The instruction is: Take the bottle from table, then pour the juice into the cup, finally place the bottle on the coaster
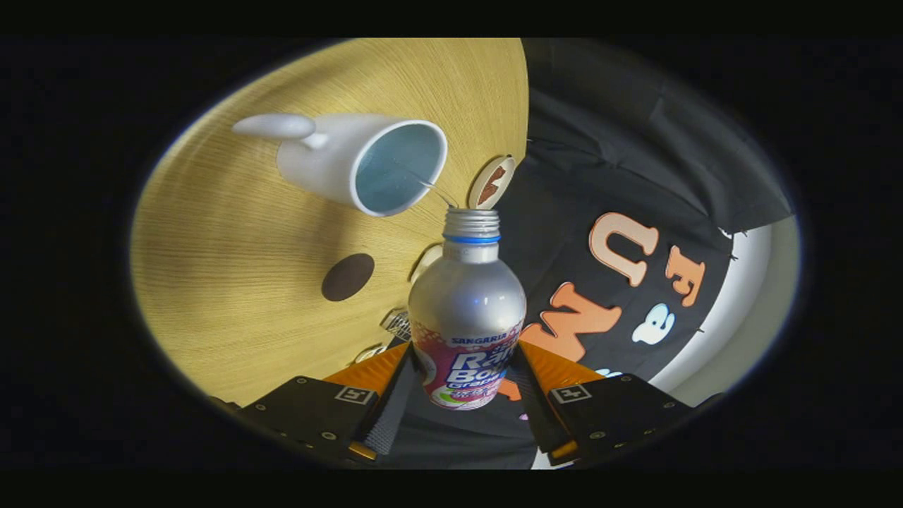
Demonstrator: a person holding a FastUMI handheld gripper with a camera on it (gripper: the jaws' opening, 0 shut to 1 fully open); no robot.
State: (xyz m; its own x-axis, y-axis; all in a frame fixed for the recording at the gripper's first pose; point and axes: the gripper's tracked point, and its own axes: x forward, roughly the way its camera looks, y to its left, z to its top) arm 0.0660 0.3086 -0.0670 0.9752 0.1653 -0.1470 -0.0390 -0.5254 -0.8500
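Gripper view: the gripper [465, 384] is clamping the bottle [467, 310], both fingers pressing on its labelled lower body, so the bottle is sitting between the fingers with its neck pointing ahead. The cap is off, the threaded mouth open. The whole view is rolled, so the bottle is being tilted relative to the table [233, 282]. Just beyond the mouth, the cup [363, 164] is standing on the table, its opening facing the bottle; a thin stream looks to be running from the mouth toward the cup rim, though it's faint. Cup inside is reading pale, fill level hard to tell. Progress, as I judge it: pickup is done, pouring is under way, setting the bottle on the coaster is left. A dark round coaster [348, 276] is lying on the table beside the bottle's shoulder, apart from the cup. Counts: one bottle, one cup, one dark coaster, plus one small round disc [492, 182] with a brown mark standing just beyond the mouth at the table edge; what it is I can't tell. Small bits near the fingers are too hidden to name.
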